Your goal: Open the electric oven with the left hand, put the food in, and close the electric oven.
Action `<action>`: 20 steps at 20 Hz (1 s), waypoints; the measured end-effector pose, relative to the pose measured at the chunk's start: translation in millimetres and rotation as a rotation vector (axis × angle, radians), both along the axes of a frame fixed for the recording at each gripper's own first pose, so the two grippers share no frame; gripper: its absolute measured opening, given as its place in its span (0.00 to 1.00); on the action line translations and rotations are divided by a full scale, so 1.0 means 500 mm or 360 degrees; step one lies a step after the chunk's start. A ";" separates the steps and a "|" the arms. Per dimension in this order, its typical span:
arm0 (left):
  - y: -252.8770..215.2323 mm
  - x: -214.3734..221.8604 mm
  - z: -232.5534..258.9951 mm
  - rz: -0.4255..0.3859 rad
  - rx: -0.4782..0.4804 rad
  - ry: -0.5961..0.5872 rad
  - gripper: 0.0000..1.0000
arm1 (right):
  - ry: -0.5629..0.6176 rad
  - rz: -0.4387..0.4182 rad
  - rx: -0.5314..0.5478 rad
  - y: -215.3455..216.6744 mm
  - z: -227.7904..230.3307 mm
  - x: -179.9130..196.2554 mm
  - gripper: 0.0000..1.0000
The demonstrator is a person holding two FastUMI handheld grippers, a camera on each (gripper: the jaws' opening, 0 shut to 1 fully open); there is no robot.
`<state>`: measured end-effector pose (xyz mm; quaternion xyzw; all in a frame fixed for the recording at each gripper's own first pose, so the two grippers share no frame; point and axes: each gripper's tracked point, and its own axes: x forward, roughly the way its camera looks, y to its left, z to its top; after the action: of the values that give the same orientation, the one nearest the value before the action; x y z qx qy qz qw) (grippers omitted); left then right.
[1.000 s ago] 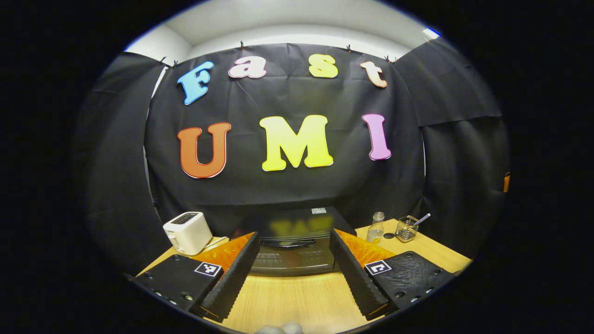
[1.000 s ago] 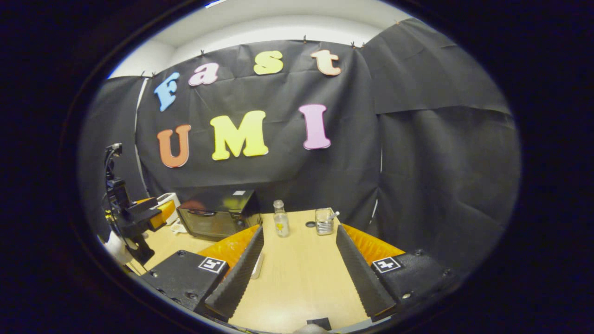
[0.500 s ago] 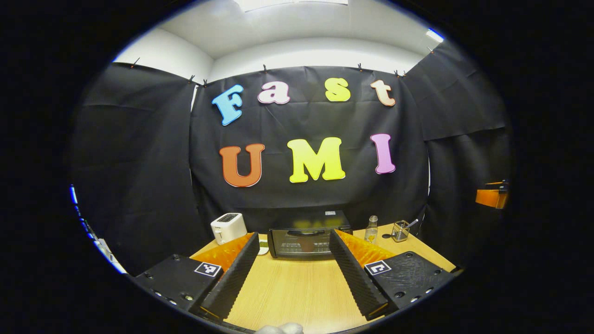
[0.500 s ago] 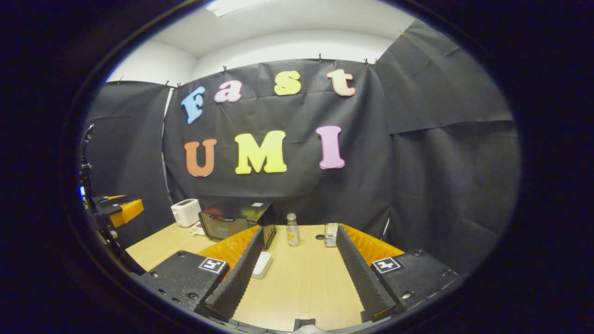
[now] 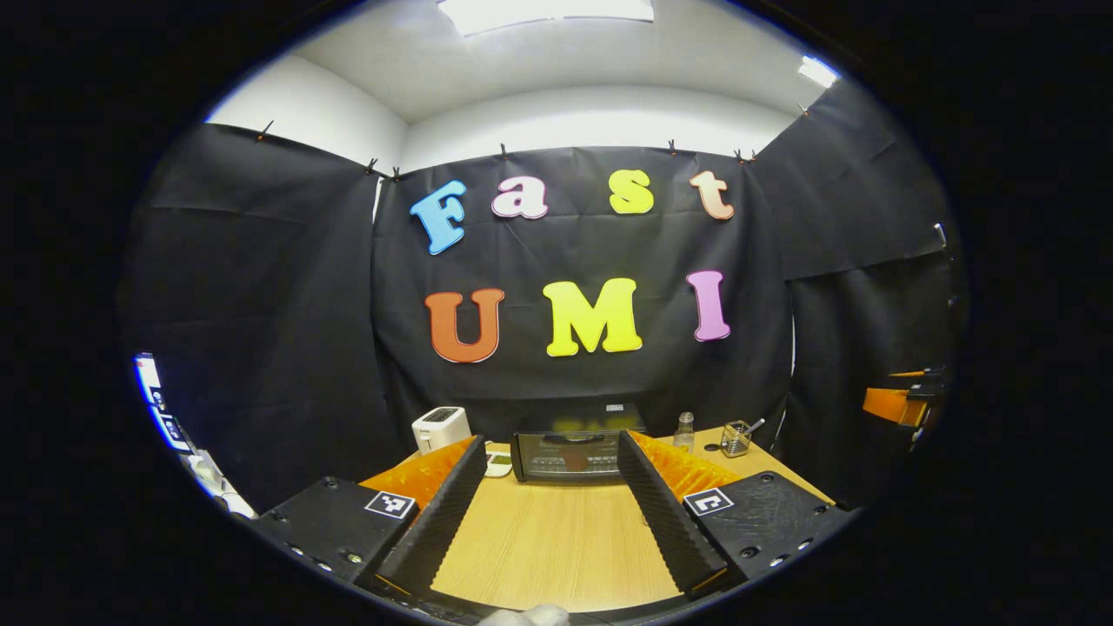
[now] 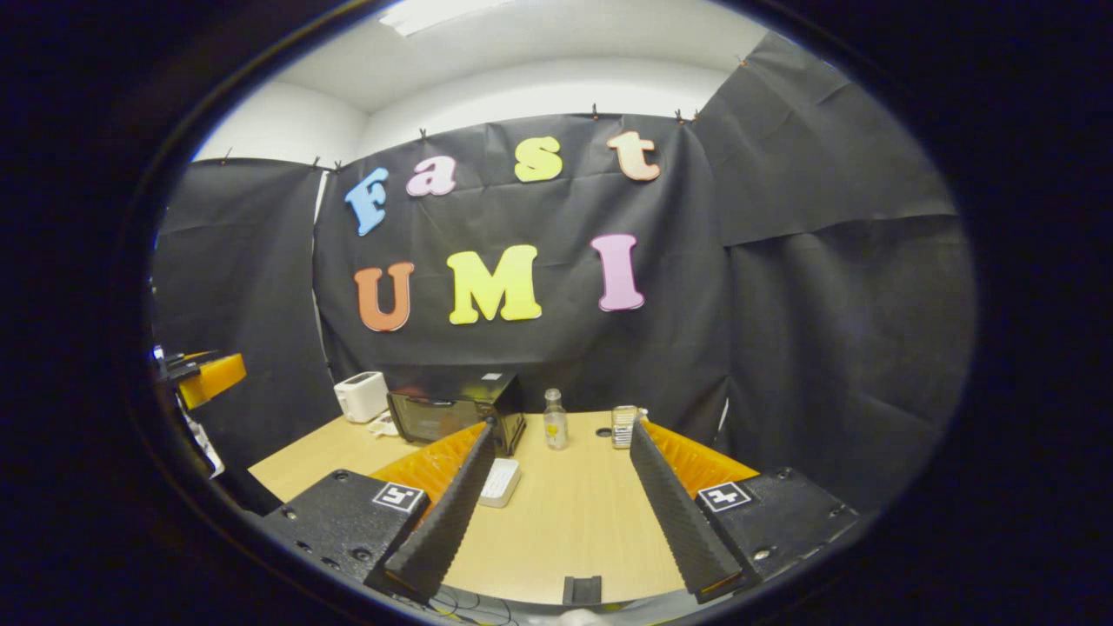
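In the left gripper view, my left gripper (image 5: 548,513) hangs released above the near edge of the bench (image 5: 556,548), its two fingers spread wide with nothing between them. The electric oven (image 5: 569,454) stands at the far edge, straight ahead between my fingers, with its door shut and a dark handle across the top of the door. A white toaster (image 5: 440,428) sits toward the far left corner, and a small bottle (image 5: 685,430) and a wire holder (image 5: 736,438) toward the far right. My right gripper (image 5: 896,402) shows at the right rim of this view. In the right gripper view, my right gripper (image 6: 561,513) is also released and empty, held over the near edge. From here the oven (image 6: 456,413) sits at the far edge, left of centre, and a pale flat item (image 6: 501,481), which I take to be the food, lies on the bench just in front of it. I judge the step in hand to be the reach for the door. I should carry the left gripper straight in, level with the handle, bracket the bar squarely, close fully, then pull out and down along the hinge arc, not straight back, so the oven does not slide.
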<state>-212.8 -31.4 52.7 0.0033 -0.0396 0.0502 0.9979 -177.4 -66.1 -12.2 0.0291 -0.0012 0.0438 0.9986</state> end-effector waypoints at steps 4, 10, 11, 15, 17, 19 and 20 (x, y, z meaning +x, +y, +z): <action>0.023 -0.019 -0.001 -0.0049 0.0005 0.0030 0.96 | -0.0017 -0.0068 -0.0018 0.011 0.018 -0.039 0.96; 0.049 -0.044 -0.014 -0.0113 -0.0001 0.0035 0.97 | -0.0047 -0.0140 -0.0038 0.034 0.034 -0.090 0.99; 0.052 -0.046 -0.015 -0.0124 -0.0002 0.0033 0.96 | -0.0057 -0.0152 -0.0039 0.036 0.041 -0.098 0.99; 0.069 -0.065 -0.013 -0.0157 0.0011 0.0021 0.96 | -0.0076 -0.0184 -0.0029 0.056 0.047 -0.125 0.99; 0.076 -0.068 -0.010 -0.0162 0.0006 0.0007 0.96 | -0.0077 -0.0193 -0.0040 0.065 0.048 -0.138 0.96; 0.084 -0.070 -0.020 -0.0174 0.0004 0.0013 0.96 | -0.0081 -0.0204 -0.0044 0.070 0.051 -0.149 0.99; 0.089 -0.074 -0.024 -0.0176 0.0006 0.0018 0.96 | -0.0084 -0.0208 -0.0042 0.074 0.052 -0.157 1.00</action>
<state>-249.8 13.2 40.5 0.0032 -0.0343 -0.0050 0.9994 -255.9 -29.0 13.9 0.0146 -0.0287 -0.0207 0.9993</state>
